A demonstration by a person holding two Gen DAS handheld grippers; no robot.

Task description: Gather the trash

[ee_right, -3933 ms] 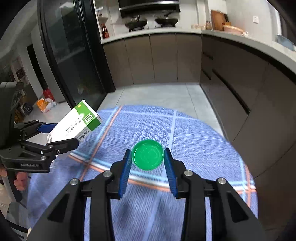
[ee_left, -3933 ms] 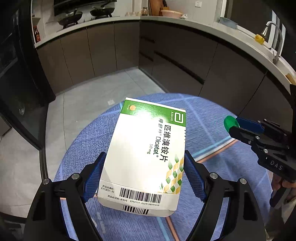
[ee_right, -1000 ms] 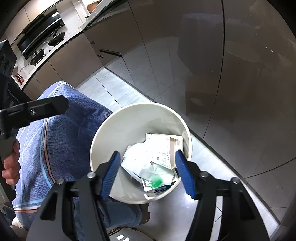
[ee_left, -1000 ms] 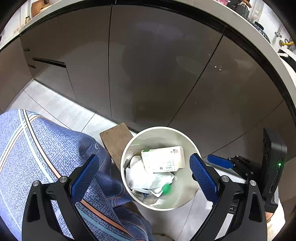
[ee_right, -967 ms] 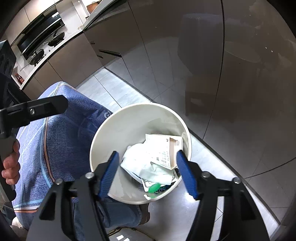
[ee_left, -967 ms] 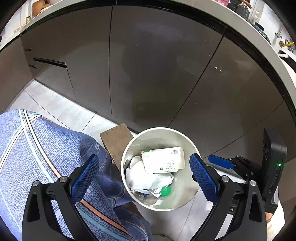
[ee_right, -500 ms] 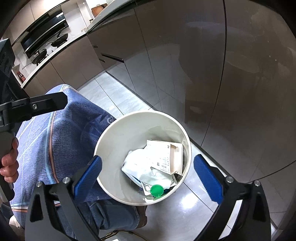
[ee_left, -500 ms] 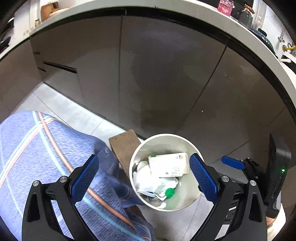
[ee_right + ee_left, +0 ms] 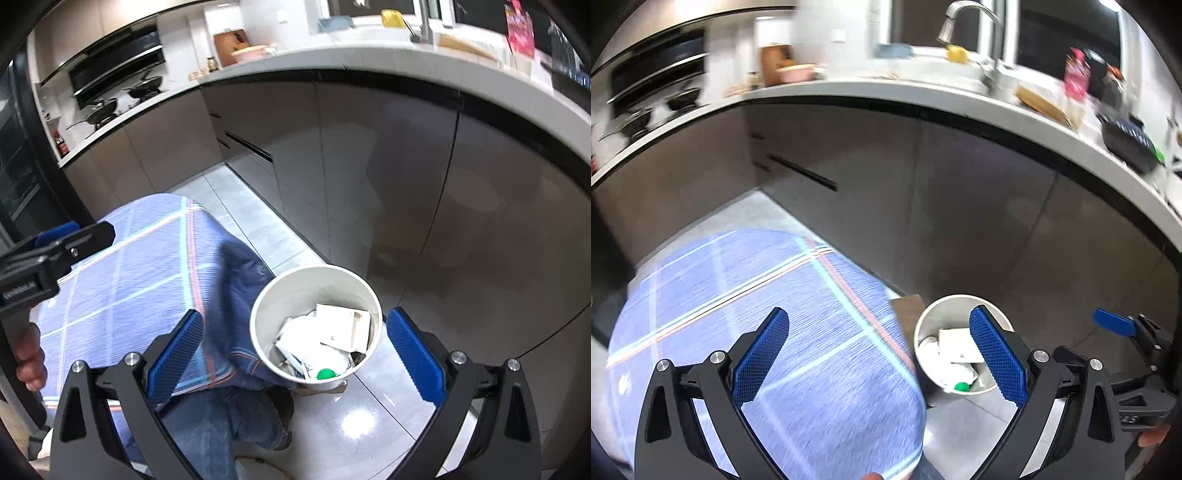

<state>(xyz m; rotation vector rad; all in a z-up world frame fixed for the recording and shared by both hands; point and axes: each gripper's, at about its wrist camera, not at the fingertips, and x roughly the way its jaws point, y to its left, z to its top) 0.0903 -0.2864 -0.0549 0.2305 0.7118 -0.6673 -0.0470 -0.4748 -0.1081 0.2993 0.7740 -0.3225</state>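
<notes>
The right gripper (image 9: 295, 350) has its jaws spread wide with nothing between the pads; it hangs above the white trash bin (image 9: 365, 291), which shows in the gap between its fingers, well below them. In the bin lie a white carton (image 9: 343, 326), crumpled white wrapping (image 9: 295, 339) and a green bottle cap (image 9: 325, 373) near the rim closest to the camera. The left gripper (image 9: 879, 354) is likewise spread and empty, over the blue plaid tablecloth (image 9: 738, 295); the bin sits beside its right finger, partly hidden by it. The cloth's draped edge hangs just beside the bin. Around the bin the glossy tiled floor (image 9: 258, 206) is open. Behind it run grey cabinet fronts (image 9: 369, 166) under a pale countertop (image 9: 332, 62).
</notes>
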